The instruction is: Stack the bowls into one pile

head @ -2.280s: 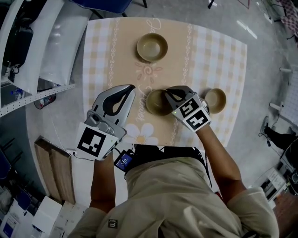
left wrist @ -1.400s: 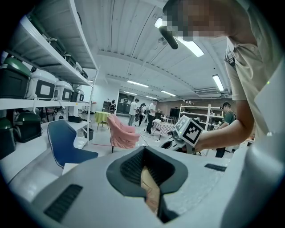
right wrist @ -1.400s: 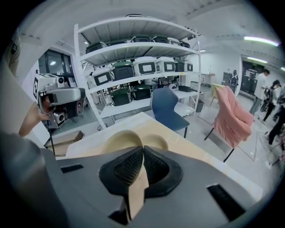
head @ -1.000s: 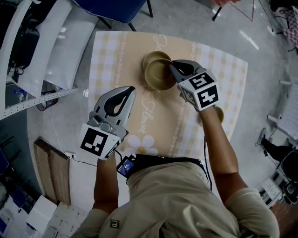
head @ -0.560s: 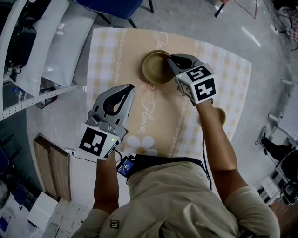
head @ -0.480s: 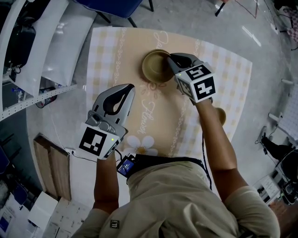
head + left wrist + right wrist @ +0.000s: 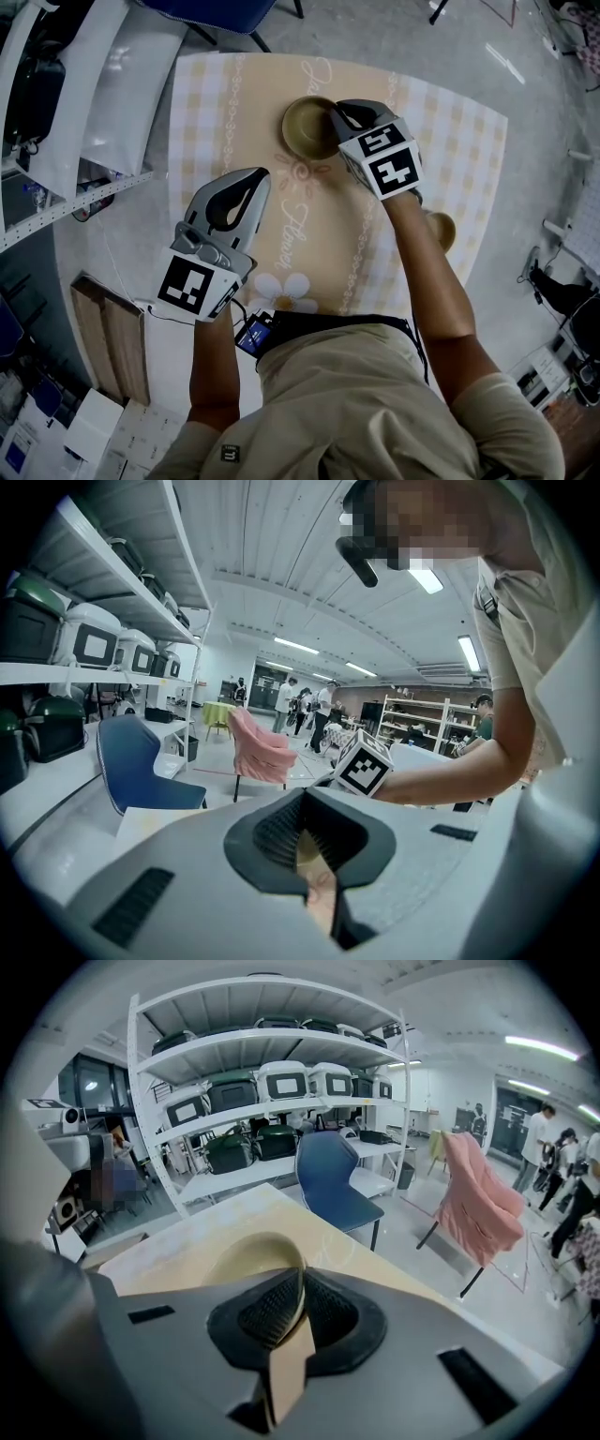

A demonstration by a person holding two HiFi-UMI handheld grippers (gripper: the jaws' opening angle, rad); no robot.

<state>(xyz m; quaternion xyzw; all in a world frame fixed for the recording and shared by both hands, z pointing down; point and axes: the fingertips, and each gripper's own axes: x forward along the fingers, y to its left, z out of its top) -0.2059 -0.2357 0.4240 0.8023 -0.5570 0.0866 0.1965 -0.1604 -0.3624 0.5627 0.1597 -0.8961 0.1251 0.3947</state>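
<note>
Layout. The bowl stood on the far part of the table. Its rim was between the jaws of my right claw, and its body was ahead and to the left of that claw. A second bowl lay well behind that claw, just right of my forearm. My left claw hung behind and left of the right one. A chair stood beyond the table.
</note>
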